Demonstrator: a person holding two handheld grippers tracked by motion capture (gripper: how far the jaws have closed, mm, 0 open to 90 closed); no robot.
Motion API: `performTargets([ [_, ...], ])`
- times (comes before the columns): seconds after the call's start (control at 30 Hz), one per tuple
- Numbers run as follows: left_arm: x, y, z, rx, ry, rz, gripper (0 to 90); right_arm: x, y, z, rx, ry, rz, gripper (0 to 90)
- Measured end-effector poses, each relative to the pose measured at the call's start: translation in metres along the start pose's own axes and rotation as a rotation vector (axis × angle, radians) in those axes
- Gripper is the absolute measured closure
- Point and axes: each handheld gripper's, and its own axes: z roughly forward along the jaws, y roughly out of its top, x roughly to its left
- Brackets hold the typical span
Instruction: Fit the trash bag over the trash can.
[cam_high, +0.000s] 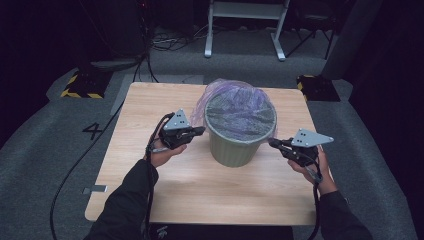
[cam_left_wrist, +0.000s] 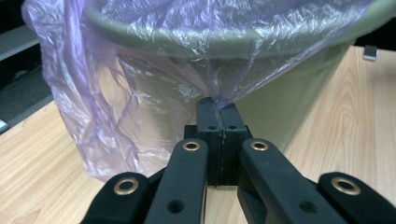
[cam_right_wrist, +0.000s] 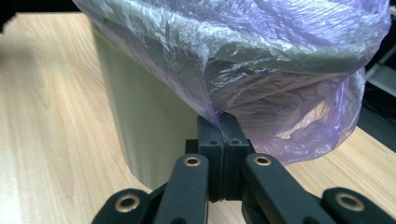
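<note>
**Bag film pinched on both sides of the bin**

The pale green round plastic bin (cam_high: 235, 145), lined with a thin translucent purple plastic bag (cam_high: 240, 112), stood near the middle of the light wooden table (cam_high: 150, 125), somewhat toward its far edge. The left gripper (cam_high: 200, 131) was seen with its jaws pressed together on a fold of bag film just under the rim, and the right gripper (cam_high: 274, 143) was likewise clamped on film at the opposite side.

The step was judged to be drawing the overhang down evenly. It would be best done with both sides pulled together and gently, so that the thin film was not torn and the light bin was not tipped.

In the high view the film was shown stretched flat across the bin's mouth, with loose folds toward the far edge. In the left gripper view the pinched point (cam_left_wrist: 217, 100) and a long slack skirt (cam_left_wrist: 102, 126) reaching the tabletop were revealed. In the right gripper view a shorter bunched overhang (cam_right_wrist: 308, 126) was shown.
</note>
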Motion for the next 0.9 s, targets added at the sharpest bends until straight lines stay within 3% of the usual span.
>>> performTargets([
  [0.23,-0.015,-0.015,-0.005,0.014,-0.054,0.041,90.0,0.010,-0.020,-0.003,0.051,0.067,-0.016,90.0],
  [0.33,-0.023,-0.024,-0.004,0.054,-0.073,0.068,90.0,0.014,-0.031,0.000,0.096,0.103,-0.018,90.0],
  [0.47,-0.024,-0.037,0.002,0.106,-0.094,0.063,90.0,0.013,-0.042,0.009,0.167,0.121,-0.016,90.0],
  [0.67,-0.029,-0.056,0.021,0.216,-0.115,0.088,90.0,0.005,-0.055,0.022,0.257,0.125,0.031,90.0],
  [0.83,-0.023,-0.070,0.032,0.280,-0.109,0.053,89.9,-0.003,-0.065,0.032,0.329,0.130,0.109,90.0],
  [0.9,-0.021,-0.073,0.034,0.284,-0.098,0.035,89.9,-0.005,-0.068,0.035,0.358,0.128,0.129,90.0],
])
